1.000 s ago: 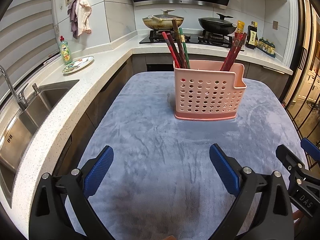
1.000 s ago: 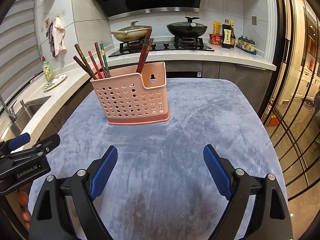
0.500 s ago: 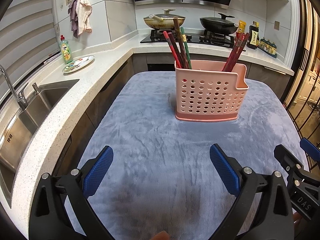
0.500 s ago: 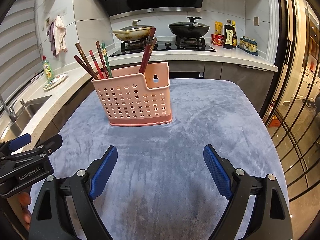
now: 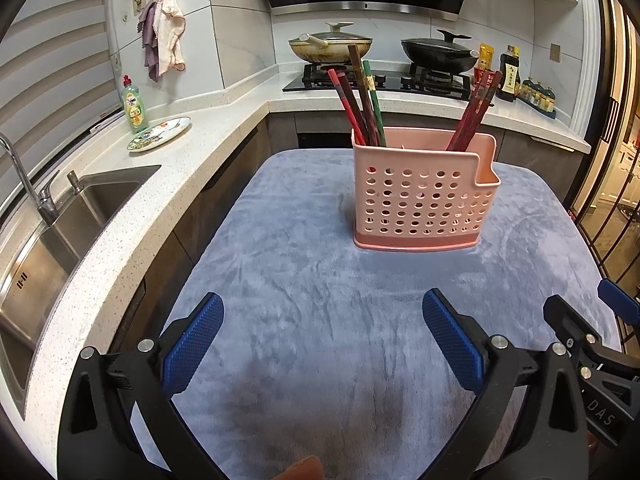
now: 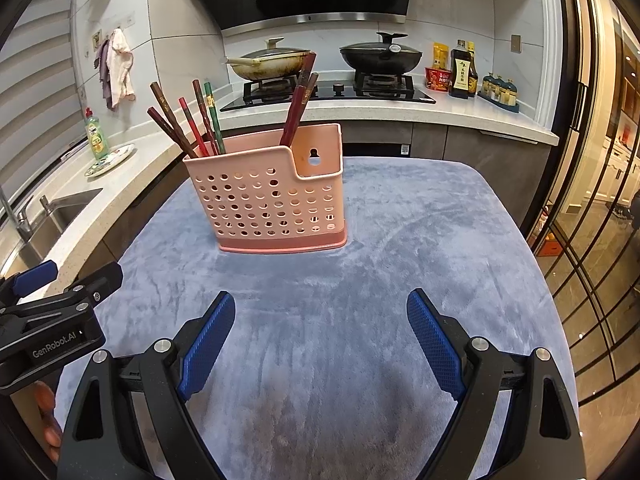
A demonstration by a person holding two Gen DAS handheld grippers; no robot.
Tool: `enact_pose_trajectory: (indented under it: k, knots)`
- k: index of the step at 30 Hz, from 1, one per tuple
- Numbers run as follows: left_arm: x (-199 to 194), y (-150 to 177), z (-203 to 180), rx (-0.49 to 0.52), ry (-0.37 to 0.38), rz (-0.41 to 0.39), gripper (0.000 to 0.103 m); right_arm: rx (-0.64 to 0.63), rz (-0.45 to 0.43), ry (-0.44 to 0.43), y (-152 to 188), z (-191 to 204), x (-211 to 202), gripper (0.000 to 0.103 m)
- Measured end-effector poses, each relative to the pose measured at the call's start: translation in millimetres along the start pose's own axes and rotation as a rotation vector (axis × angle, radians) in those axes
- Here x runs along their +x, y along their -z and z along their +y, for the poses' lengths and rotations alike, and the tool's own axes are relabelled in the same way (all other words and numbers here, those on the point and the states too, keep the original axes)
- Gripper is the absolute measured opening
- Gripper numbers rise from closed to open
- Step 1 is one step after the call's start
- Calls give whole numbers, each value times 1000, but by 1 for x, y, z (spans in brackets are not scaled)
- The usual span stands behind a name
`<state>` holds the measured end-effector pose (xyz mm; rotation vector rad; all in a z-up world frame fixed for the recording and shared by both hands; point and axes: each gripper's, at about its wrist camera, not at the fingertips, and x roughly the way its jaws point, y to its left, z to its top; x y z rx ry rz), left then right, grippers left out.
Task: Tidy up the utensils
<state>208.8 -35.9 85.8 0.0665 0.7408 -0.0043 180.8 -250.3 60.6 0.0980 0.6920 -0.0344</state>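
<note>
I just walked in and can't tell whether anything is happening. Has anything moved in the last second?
Barely. Both open grippers, left and right, have crept slightly closer to the pink holder, which looks a touch larger and lower in both views. Nothing was picked up or let go. The chopsticks stand in the holder as before, and the grey cloth lies unchanged.

Both wrist views look forward over the grey mat (image 5: 304, 280), sharing the pink holder (image 6: 272, 204) and stove (image 5: 384, 80).
</note>
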Motion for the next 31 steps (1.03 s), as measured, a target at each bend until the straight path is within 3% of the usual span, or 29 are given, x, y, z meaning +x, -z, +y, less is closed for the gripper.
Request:
enact_pose_trajectory:
  k: [11,31]
  knots:
    - [4,-5,-6,36,18,2,96,-2,1,5,-5,0,5,84]
    - [18,-15,-1,-4,-1,5,96,4,3,9,-14,0,18,84]
